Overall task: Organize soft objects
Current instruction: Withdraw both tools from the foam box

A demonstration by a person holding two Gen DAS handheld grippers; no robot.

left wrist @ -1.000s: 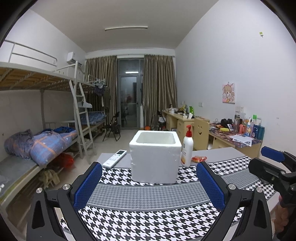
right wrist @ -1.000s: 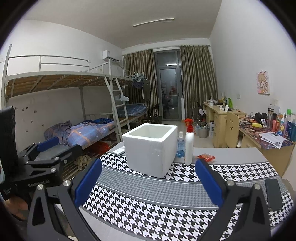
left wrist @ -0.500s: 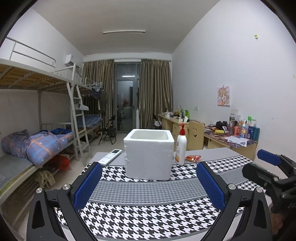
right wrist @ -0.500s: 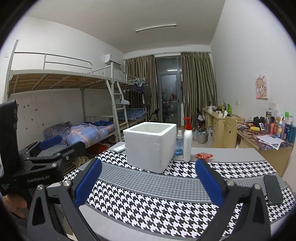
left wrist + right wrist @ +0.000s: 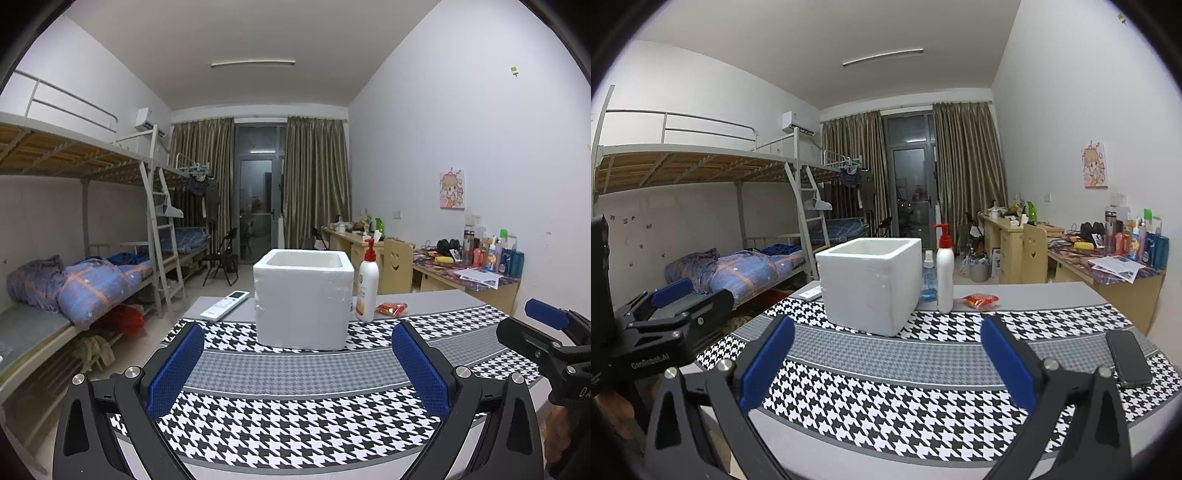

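Foam box (image 5: 301,299) stands straight ahead of the left tongs (image 5: 297,367), beyond their tips on the houndstooth cloth (image 5: 295,417); from the right tongs (image 5: 884,363) it sits ahead and a little left. Both tongs gape wide and hold nothing. One pump bottle (image 5: 366,286) stands just right of the box, one red packet (image 5: 391,307) beyond it, one small spray bottle (image 5: 928,275) between box and pump bottle. One remote (image 5: 225,305) lies far left, one phone (image 5: 1128,357) right of the right tongs. Nothing lies between tongs and box.
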